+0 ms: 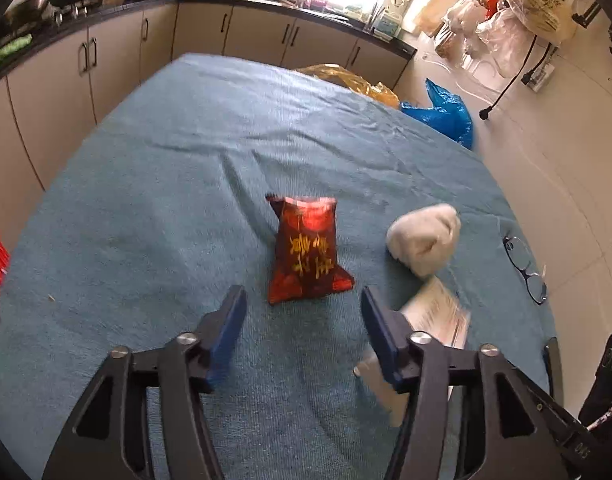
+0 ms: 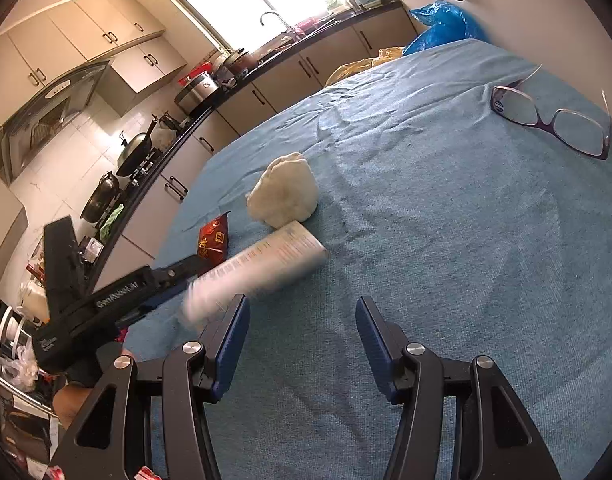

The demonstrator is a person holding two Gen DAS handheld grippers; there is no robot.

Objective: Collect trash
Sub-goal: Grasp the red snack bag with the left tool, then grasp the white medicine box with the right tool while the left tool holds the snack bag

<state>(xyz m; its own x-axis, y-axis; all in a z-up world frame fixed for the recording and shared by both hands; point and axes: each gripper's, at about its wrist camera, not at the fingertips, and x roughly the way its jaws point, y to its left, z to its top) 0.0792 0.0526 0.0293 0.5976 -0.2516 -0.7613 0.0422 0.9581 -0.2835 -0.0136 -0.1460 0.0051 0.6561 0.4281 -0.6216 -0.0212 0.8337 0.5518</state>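
Red snack bag (image 1: 306, 250) ahead of left gripper (image 1: 301, 300) — both grippers' fingers apart, nothing held.

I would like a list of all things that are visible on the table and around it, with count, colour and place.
snack packet: one, red, middle of the table
crumpled tissue: one, white, beside the packet
tube: one, white, blurred, by the left claw
glasses: one pair, purple, near the table edge
tablecloth: one, blue-green, covers the table
plastic bag: one, blue, beyond the far edge
left claw: open, before the packet
right claw: open, holds nothing
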